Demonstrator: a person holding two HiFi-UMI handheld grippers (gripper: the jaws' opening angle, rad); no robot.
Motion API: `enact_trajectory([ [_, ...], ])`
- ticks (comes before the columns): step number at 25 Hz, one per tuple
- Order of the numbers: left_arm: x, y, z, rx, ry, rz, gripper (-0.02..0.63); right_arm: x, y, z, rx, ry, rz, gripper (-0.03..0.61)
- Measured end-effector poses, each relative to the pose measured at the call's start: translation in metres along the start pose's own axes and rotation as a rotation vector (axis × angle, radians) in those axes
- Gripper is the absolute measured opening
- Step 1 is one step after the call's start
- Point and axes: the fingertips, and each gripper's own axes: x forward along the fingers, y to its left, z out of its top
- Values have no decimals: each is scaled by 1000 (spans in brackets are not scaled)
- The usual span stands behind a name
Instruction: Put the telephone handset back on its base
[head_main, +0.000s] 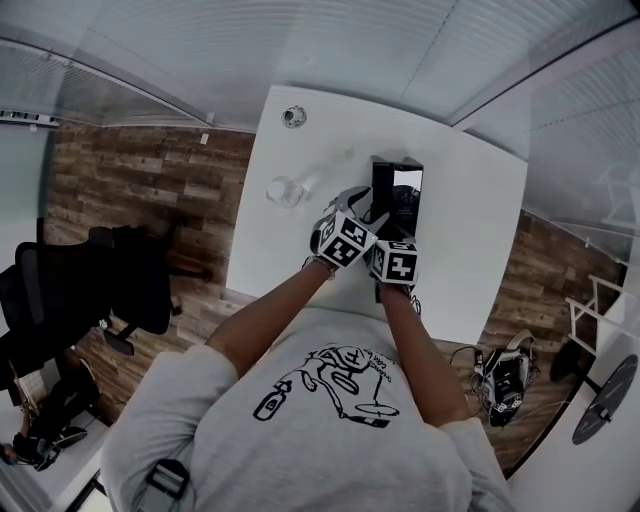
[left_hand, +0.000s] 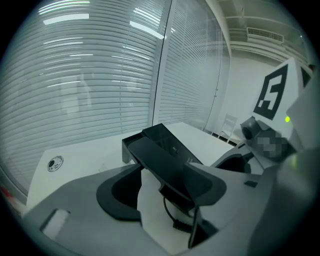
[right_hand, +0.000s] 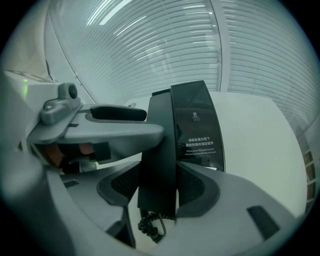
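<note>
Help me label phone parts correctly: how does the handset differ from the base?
The handset is a narrow matt bar; the base shows a broad glossy panel with white print. The handset is clamped in the right tool and trails a coiled cord; the base rests ungripped on the table. Both are black.

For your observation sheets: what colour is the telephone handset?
The handset is black, clearest in the right gripper view.
</note>
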Motion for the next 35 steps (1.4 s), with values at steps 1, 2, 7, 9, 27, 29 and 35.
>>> enact_trajectory([
  [1,0,0,0,-1,-1,-1,262,0,0,-1,-3,0,-2,207],
  [2,0,0,-1,-3,-3,-1,261,0,1,-1,-5,0,-4,207],
  [7,-1,5,2,-33,-23,1,261,0,2,5,18,8,6,207],
  [9,-1,9,5,-46,-28,2,259,2,2,10,18,11,3,207],
  [27,6,15,-5,-36,31,17,220,0,3,6,7,-22,48,209],
  [29,7,14,-5,-31,35,19,219,-1,-1,1,14,-20,39,209],
  [35,7,14,-4,-29,30,23,221,-6,-12,-12,8,-6,8,195],
])
